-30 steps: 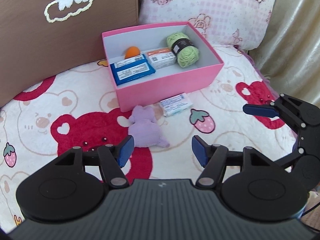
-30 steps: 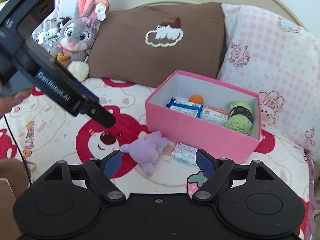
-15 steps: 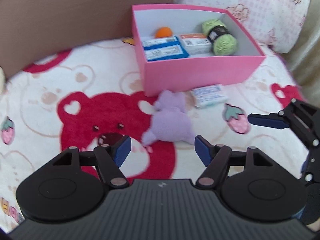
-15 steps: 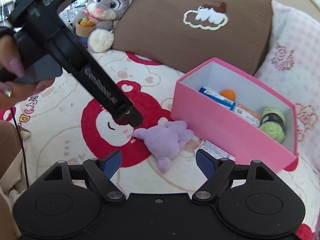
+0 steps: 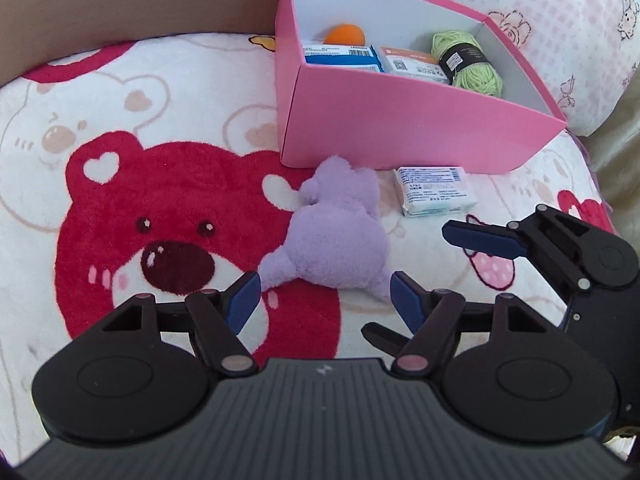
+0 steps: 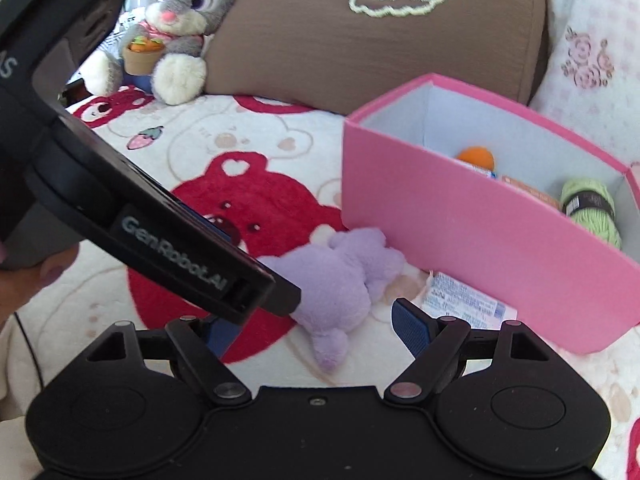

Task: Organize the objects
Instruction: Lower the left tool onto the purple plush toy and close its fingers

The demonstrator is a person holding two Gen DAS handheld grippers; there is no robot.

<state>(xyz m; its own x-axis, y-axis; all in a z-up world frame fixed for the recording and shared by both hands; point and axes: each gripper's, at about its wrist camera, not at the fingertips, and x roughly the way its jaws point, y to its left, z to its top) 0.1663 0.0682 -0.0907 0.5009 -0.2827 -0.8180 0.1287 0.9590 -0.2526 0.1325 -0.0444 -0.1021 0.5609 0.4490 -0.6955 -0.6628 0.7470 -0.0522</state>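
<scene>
Fleece blanket [image 5: 132, 92] fills the left wrist view, cream and fuzzy, printed with a big red bear face at nine o'clock. A soft lilac plush toy [image 5: 340, 236] lies at the centre, lumpy and rounded, its near end sitting between the blue ribbed pads of the left claw [image 5: 325, 298]. The pads stand apart on either side of it and grip nothing. At twelve to two o'clock a pink cardboard box [image 5: 400, 120] with straight walls and a pale lining rests on the blanket, the toy's far end right at its near wall. Inside it are a smooth orange ball [image 5: 345, 34], flat blue-and-white packets [image 5: 340, 58], an orange-labelled packet [image 5: 414, 65] and a skein of light green yarn [image 5: 468, 62] with a black band. A flat white printed packet [image 5: 434, 196] lies on the blanket just in front of the box, at two o'clock from the toy. The right claw [image 5: 480, 238] comes in at three o'clock, one blue pad showing.

From the right wrist view the toy [image 6: 340, 276] lies at the centre, ahead of the right claw [image 6: 316, 326], whose pads are spread wide and empty. The black body of the left claw [image 6: 168, 248] crosses from nine o'clock and hides the left pad's tip. The box [image 6: 480, 232] stands at two to three o'clock, the white packet [image 6: 464, 300] at its foot. A ribbed brown pillow [image 6: 360, 48] with a tufted cloud sits at twelve o'clock, and a grey plush rabbit [image 6: 180, 20] at eleven.
</scene>
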